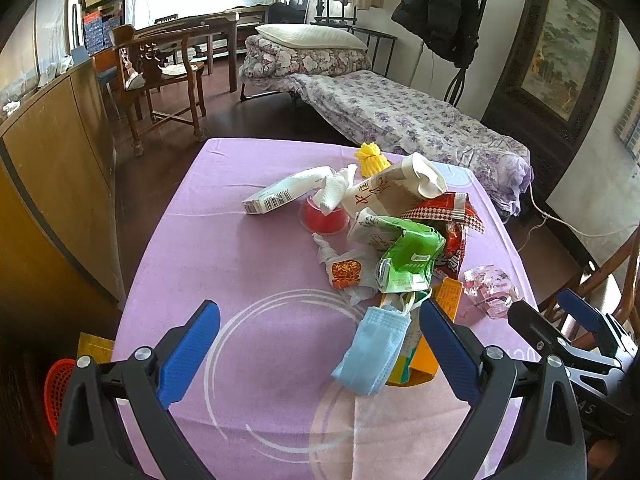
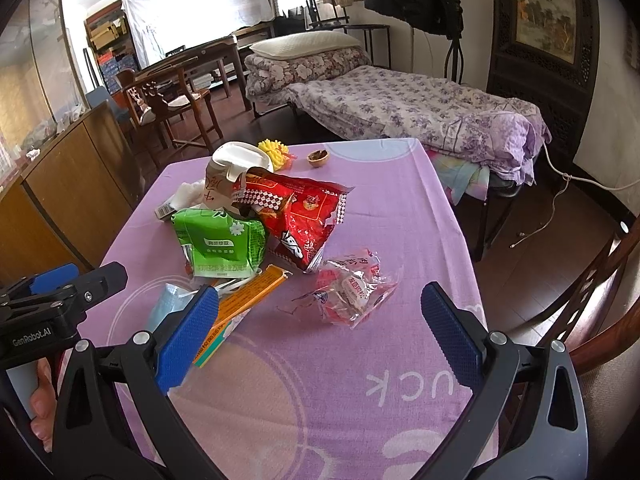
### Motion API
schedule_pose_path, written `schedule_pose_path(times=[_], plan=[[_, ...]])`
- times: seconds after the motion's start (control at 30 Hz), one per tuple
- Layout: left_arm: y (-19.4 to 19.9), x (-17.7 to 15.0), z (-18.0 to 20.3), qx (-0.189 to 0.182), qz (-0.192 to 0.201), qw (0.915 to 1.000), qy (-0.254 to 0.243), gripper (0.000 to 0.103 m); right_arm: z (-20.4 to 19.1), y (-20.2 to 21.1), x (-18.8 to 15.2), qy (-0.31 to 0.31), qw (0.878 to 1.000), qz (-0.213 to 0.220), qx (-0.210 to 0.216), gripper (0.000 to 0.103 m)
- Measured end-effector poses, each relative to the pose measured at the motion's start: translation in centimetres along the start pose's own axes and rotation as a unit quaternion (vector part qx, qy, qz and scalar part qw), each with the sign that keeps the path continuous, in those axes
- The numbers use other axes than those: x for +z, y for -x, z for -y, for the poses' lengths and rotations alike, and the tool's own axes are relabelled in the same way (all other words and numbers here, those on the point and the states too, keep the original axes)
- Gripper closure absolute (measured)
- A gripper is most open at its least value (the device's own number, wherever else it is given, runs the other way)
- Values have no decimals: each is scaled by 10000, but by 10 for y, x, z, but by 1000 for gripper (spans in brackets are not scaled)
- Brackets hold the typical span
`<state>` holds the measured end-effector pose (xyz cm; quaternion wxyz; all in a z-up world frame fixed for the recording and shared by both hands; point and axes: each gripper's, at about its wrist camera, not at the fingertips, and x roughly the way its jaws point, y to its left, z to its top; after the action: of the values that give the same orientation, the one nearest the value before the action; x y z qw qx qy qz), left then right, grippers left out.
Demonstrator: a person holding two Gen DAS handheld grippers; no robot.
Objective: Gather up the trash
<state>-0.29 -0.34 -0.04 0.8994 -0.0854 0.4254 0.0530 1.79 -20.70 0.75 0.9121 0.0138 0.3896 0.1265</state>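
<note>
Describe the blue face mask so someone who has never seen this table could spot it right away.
Start at the purple tablecloth and find the trash pile in its middle. At the pile's near edge, just inside the right finger of the open left tongs, lies the blue face mask, draped over an orange box. It is the only pale blue, pleated fabric piece; its neighbours are glossy green, red and clear wrappers.

Black-framed tongs (image 1: 320,354) with textured blue pads (image 2: 188,338), silver screws, white "GenRobot.AI" lettering.

the right tongs (image 2: 320,334) hover wide apart above the table (image 2: 400,216), a clear wrapper (image 2: 352,292) lying between the fingers, red snack bag (image 2: 300,216) beyond.
</note>
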Motion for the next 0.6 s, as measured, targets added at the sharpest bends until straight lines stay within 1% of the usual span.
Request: schedule_pose_path(times=[0.6], plan=[[-4,-1,-3,26,-34,10000,27,6,0,1,0,12,10000,6,4,6]])
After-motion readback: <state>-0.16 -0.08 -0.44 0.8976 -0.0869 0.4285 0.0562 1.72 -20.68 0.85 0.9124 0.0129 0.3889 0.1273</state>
